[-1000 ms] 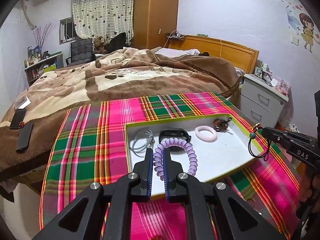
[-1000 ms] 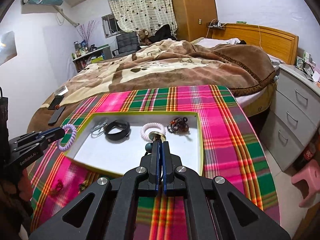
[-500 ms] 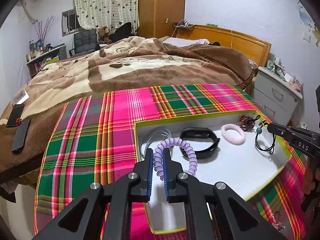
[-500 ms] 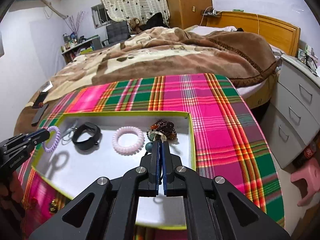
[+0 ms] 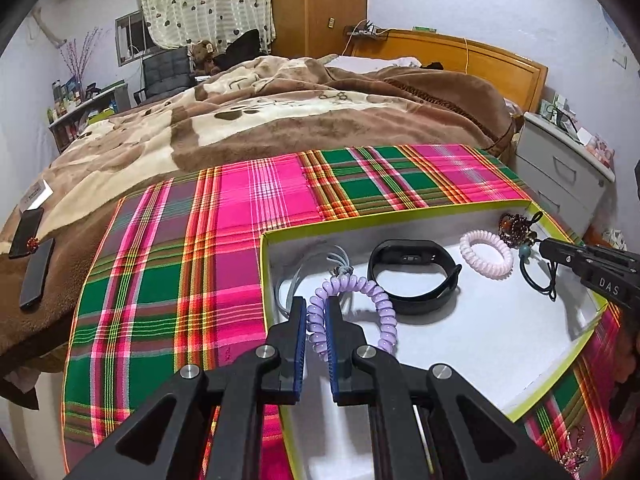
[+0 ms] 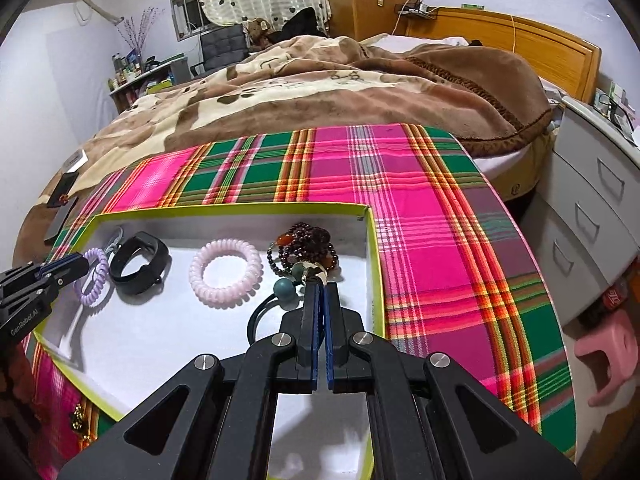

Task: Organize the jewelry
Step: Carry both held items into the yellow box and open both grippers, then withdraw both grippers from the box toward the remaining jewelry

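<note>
Plaid cloth (image 5: 168, 280) in pink and green covers the desk in front of a bed under a brown blanket (image 5: 280, 120). From the left wrist view, the left gripper (image 5: 317, 320) has its jaws pinching a purple spiral hair tie (image 5: 360, 292) over the near left of a white tray (image 5: 500, 360), beside a black wristband (image 5: 414, 276). From the right wrist view, the right gripper (image 6: 320, 304) has its jaws pressed together on a black cord with a teal bead (image 6: 283, 289), hanging over the tray's far right, near a pink spiral hair tie (image 6: 226, 269) and dark red beads (image 6: 308, 246).
</note>
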Tool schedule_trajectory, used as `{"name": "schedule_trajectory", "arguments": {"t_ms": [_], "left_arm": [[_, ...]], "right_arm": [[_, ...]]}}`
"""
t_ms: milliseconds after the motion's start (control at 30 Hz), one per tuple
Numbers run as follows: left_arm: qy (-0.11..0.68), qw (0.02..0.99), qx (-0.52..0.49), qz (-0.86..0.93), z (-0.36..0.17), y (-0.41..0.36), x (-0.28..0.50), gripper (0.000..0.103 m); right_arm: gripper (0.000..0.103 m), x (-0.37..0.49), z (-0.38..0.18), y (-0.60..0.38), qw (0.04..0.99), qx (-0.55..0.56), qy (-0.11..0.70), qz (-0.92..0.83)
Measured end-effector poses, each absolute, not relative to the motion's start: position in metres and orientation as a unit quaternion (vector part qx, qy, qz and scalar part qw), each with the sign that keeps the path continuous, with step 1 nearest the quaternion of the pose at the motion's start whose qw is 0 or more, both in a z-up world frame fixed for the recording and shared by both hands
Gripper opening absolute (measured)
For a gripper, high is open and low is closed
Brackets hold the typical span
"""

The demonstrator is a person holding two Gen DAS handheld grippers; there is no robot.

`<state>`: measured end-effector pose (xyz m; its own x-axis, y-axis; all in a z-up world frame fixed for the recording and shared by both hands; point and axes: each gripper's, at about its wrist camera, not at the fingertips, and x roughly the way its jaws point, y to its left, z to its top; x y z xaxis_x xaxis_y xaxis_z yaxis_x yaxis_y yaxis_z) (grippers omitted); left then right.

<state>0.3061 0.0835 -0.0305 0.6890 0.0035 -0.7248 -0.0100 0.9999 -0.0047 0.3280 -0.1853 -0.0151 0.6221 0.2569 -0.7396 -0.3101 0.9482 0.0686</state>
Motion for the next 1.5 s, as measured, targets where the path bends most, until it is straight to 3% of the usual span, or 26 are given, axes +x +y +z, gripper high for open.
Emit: {"name": "schedule_trajectory", "arguments": {"t_ms": [133, 267, 900, 1500], "left_arm": [[0.397, 0.918, 0.002, 0.003, -0.033, 0.082, 0.307, 0.009], [0.396, 0.918, 0.006, 0.004, -0.032, 0.080, 0.307, 0.009], [0.369, 0.930, 0.000, -0.004, -0.007, 0.084, 0.269, 0.011], [0.303, 0.953, -0.006, -0.016, 0.027, 0.057, 0.141, 0.011]], "right_arm": [[0.003, 0.330, -0.016, -0.186, 0.900, -0.038, 0.406, 0.157], [0.017, 0.327, -0.014, -0.187, 0.901, -0.042, 0.400, 0.160], [0.019, 0.284, 0.011, -0.200, 0.913, -0.027, 0.369, 0.171], [0.019, 0.166, 0.044, -0.206, 0.926, -0.027, 0.313, 0.207]]}}
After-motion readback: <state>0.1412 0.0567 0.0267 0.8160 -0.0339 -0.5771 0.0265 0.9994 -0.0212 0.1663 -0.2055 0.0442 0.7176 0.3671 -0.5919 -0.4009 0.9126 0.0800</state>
